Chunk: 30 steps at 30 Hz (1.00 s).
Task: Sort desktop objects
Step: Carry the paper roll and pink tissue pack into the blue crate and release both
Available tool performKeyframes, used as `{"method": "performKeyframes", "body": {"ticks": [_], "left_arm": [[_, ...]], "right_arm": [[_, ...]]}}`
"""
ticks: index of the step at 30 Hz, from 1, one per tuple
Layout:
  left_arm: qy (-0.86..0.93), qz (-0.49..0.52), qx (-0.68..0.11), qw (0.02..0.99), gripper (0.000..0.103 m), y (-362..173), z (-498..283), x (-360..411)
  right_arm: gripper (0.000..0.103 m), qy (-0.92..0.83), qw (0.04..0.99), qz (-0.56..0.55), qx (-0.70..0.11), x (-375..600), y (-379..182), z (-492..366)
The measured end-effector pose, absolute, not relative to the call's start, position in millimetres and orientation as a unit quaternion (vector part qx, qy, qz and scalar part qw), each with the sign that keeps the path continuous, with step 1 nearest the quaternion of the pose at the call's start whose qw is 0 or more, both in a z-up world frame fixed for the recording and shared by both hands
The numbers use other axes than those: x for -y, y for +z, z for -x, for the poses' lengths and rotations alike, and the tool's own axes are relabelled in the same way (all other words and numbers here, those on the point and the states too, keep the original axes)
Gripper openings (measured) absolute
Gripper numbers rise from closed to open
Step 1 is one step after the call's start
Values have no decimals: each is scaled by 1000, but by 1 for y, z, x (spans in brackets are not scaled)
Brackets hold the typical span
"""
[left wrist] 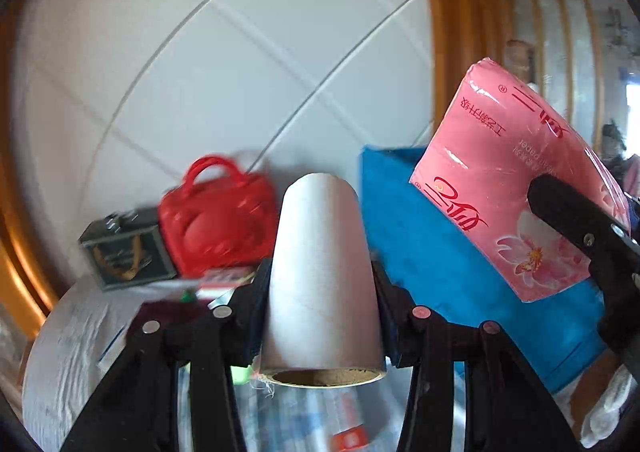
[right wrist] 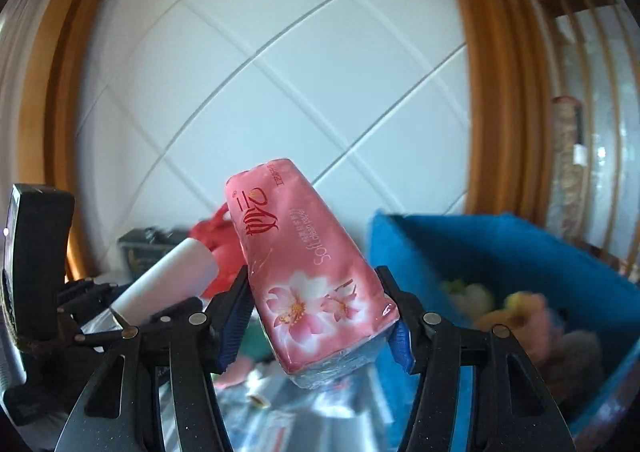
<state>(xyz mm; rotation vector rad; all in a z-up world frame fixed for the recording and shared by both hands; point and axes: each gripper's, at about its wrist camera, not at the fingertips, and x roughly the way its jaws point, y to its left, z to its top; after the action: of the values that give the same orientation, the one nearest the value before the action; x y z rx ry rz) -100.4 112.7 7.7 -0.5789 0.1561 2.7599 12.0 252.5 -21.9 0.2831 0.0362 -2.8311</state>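
Note:
My left gripper [left wrist: 320,292] is shut on a white paper roll [left wrist: 320,272] with a cardboard core, held upright above the desk. My right gripper [right wrist: 320,312] is shut on a pink tissue pack [right wrist: 304,276] printed with flowers, held tilted in the air. The pink tissue pack also shows at the right of the left wrist view [left wrist: 516,188], in front of the blue fabric bin [left wrist: 420,236]. The white roll shows at the left of the right wrist view [right wrist: 168,284], with the left gripper under it.
The blue bin [right wrist: 520,252] stands at the right and holds several soft items [right wrist: 520,312]. A red handbag [left wrist: 218,220] and a dark green box [left wrist: 128,252] stand at the back by the white tiled wall. Clear plastic packets [left wrist: 320,420] lie below.

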Motion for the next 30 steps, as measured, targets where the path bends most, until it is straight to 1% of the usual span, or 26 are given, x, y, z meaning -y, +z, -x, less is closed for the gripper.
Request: {"method": "performKeyframes", "body": {"ticks": [6, 12, 18, 25, 27, 29, 30], "left_arm": [[957, 170, -78, 221, 45, 42, 82, -238], [939, 189, -104, 269, 45, 37, 69, -334], [923, 228, -120, 285, 45, 19, 73, -387], [914, 255, -137, 285, 45, 3, 75, -416], [913, 260, -133, 284, 51, 1, 75, -420], [913, 261, -126, 286, 69, 2, 74, -421], [915, 258, -123, 285, 73, 3, 73, -420]], "right_arm": [[59, -996, 43, -73, -5, -368, -4, -4], [59, -996, -26, -88, 0, -448, -15, 19], [59, -991, -65, -113, 0, -494, -33, 40], [60, -986, -81, -145, -19, -520, -52, 71], [61, -985, -81, -154, -21, -526, -57, 79], [63, -984, -80, -159, -23, -529, -62, 84], [67, -984, -81, -158, -23, -530, -63, 85]]}}
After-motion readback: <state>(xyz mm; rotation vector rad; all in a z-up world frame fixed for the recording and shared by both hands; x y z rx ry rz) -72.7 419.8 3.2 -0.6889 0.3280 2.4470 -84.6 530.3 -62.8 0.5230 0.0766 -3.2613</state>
